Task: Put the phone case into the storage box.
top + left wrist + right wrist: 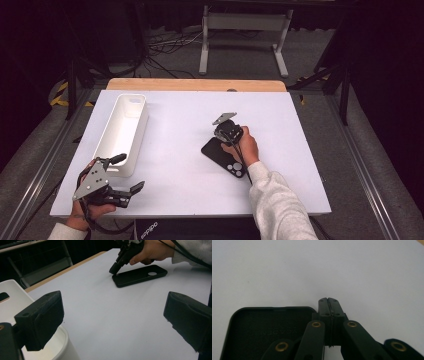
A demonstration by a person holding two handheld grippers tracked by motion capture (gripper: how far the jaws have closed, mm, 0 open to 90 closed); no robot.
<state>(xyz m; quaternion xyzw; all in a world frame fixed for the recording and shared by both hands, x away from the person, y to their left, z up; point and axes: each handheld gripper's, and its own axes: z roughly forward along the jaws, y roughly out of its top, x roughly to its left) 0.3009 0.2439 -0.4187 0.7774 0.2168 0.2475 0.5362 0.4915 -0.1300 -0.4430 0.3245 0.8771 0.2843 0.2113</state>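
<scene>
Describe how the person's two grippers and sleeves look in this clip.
Both grippers are black, each topped by a grey three-cornered plate. The left gripper has blocky, matte black jaws with small screw holes. The right gripper has black linkage arms with brass-coloured rivets; a black cable trails from it over the hand. The right sleeve is light grey and soft-looking; a pale cuff shows at the left wrist.

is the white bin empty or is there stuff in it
Empty: the long white plastic bin shows only its bare white inside, seen from the high view.
</scene>
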